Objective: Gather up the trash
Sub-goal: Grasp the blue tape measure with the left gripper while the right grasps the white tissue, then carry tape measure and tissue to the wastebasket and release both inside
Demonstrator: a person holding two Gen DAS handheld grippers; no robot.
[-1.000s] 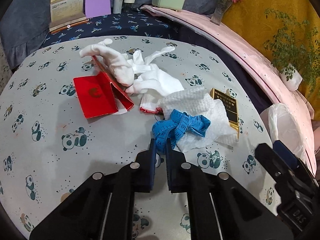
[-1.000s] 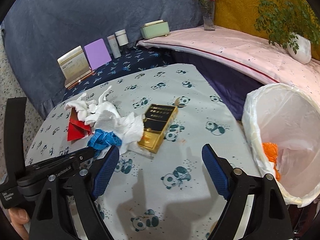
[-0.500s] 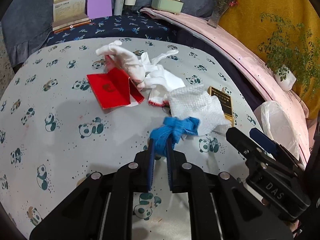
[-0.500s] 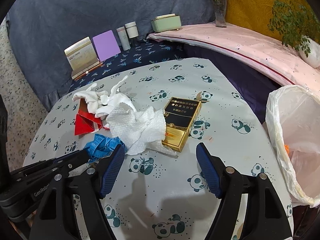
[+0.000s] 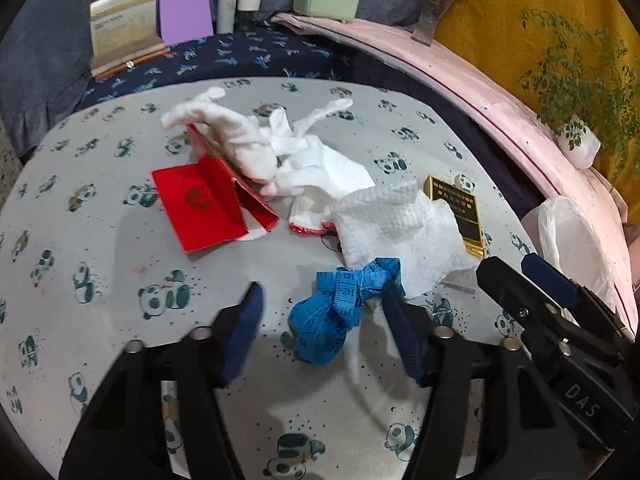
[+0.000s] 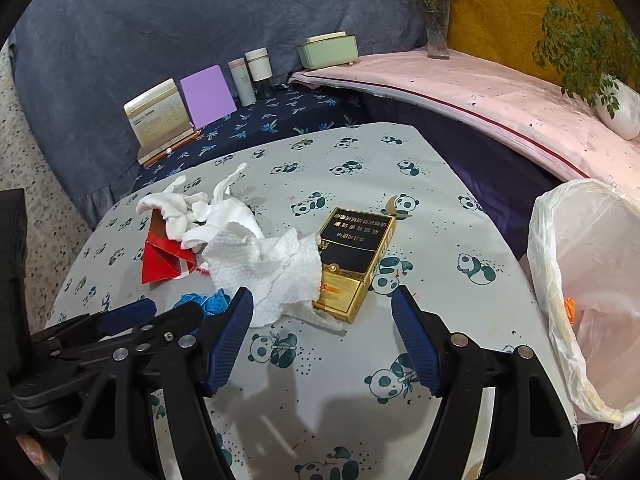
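My left tongs (image 5: 322,312) have just been opening around the blue tape measure (image 5: 344,308) (pads clear); right tongs (image 6: 322,312) wide, bag (image 6: 580,280) rightward.

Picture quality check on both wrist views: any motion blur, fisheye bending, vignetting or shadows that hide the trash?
Left wrist view: sharp; black corner vignette; the pink ledge bows strongly; a soft shadow lies under the open left gripper, and the blue tape measure stays readable. Right wrist view: equally sharp and evenly lit, gripper shadows on the panda cloth, faint sheen on the gold box.
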